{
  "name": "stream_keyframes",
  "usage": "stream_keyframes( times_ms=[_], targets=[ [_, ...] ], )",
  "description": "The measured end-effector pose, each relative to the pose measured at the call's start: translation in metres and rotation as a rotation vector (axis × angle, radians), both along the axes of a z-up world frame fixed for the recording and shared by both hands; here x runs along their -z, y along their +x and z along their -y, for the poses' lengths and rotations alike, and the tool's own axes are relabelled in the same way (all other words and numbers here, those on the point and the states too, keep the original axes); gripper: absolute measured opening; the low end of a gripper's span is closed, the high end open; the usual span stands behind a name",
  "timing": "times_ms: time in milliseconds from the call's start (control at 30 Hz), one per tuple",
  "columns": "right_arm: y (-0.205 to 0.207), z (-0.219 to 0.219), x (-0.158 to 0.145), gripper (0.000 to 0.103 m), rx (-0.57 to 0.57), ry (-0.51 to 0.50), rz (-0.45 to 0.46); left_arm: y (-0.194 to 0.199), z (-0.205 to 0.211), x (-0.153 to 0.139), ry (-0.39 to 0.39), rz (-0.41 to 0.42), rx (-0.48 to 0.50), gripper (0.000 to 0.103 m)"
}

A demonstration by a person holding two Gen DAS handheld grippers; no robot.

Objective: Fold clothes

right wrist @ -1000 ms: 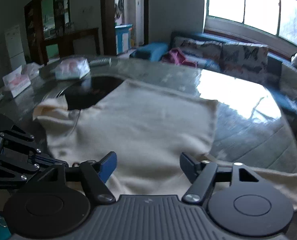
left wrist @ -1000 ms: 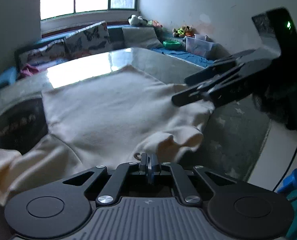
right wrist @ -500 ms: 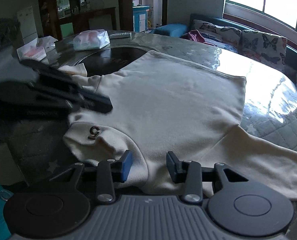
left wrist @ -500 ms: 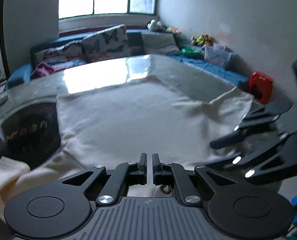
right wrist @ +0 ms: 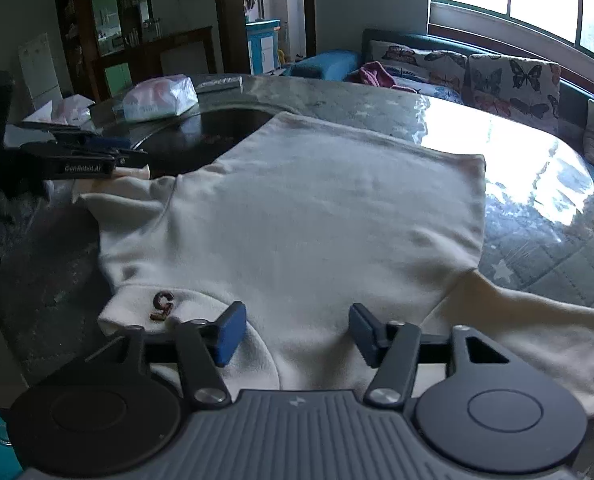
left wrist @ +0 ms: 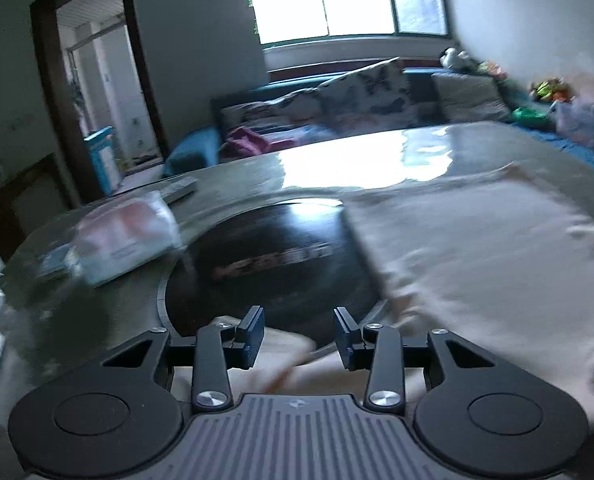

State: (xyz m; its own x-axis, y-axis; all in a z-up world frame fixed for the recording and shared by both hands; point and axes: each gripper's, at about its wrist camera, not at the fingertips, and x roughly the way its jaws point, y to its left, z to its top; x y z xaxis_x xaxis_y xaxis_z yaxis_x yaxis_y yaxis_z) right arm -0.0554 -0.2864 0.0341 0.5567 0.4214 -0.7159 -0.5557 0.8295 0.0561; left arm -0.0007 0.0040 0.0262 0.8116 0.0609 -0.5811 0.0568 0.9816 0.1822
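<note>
Your left gripper [left wrist: 299,334] is spread wide and grips nothing; its fingers [left wrist: 253,334] hover just above the sleeve end [left wrist: 285,346] of the cream sweater [right wrist: 297,216], at the near rim of the dark round plate [left wrist: 265,264] set in the table [right wrist: 537,216]. That view is blurred, so you cannot tell whether the fingertips touch the cloth. From your right wrist camera the same gripper [right wrist: 109,152] shows side-on over the sleeve [right wrist: 113,184] at the far left.

Your right gripper [right wrist: 293,334] is released too, its blue pads [right wrist: 231,332] well apart, low over the sweater's collar edge, holding nothing. A small brown emblem [right wrist: 163,304] sits just left of the left pad. The sweater lies flat on the table, body spread out, the other sleeve [right wrist: 537,332] running off to the right. A tissue pack [right wrist: 159,98] lies beyond the plate.
</note>
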Motion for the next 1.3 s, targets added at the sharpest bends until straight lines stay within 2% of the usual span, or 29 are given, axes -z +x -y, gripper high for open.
stream_keyframes(
  times_ms=[100,233,267,300,400,500,633,700,900,1067,1167,1300],
  targets=[
    [0.001,-0.002,0.006,0.068,0.005,-0.006,0.0,0.004,-0.007,0.009,0.016,-0.045,0.021,0.045],
    [0.001,-0.002,0.008,0.071,0.013,-0.012,0.0,0.004,-0.014,0.015,0.004,-0.04,0.0,0.044],
    [0.0,-0.002,0.008,0.072,0.015,-0.014,0.001,0.004,-0.015,0.016,0.001,-0.039,-0.005,0.04],
    [-0.001,-0.003,0.009,0.073,0.014,-0.017,0.003,0.004,-0.017,0.017,-0.002,-0.038,-0.011,0.027],
    [-0.002,-0.003,0.01,0.073,0.018,-0.021,0.012,0.003,-0.024,0.02,-0.016,-0.03,-0.031,0.008],
    [-0.003,-0.002,0.01,0.074,0.026,-0.014,0.013,-0.007,-0.039,0.01,-0.066,0.031,-0.098,0.006],
    [-0.003,-0.003,0.01,0.074,0.033,-0.01,0.017,-0.028,-0.071,-0.008,-0.179,0.125,-0.207,0.006],
    [-0.003,-0.003,0.01,0.074,0.036,-0.006,0.019,-0.038,-0.089,-0.013,-0.202,0.16,-0.264,0.006],
    [-0.003,-0.003,0.011,0.075,0.035,-0.007,0.023,-0.064,-0.123,0.005,-0.187,0.114,-0.416,0.007],
    [-0.003,-0.004,0.011,0.08,0.031,-0.011,0.02,-0.074,-0.133,0.016,-0.166,0.06,-0.492,0.008],
    [-0.003,-0.004,0.01,0.08,0.031,-0.012,0.02,-0.075,-0.129,0.008,-0.197,0.072,-0.494,0.008],
    [-0.002,-0.005,0.01,0.081,0.03,-0.013,0.019,-0.067,-0.098,-0.002,-0.205,0.079,-0.346,0.008]
  ],
)
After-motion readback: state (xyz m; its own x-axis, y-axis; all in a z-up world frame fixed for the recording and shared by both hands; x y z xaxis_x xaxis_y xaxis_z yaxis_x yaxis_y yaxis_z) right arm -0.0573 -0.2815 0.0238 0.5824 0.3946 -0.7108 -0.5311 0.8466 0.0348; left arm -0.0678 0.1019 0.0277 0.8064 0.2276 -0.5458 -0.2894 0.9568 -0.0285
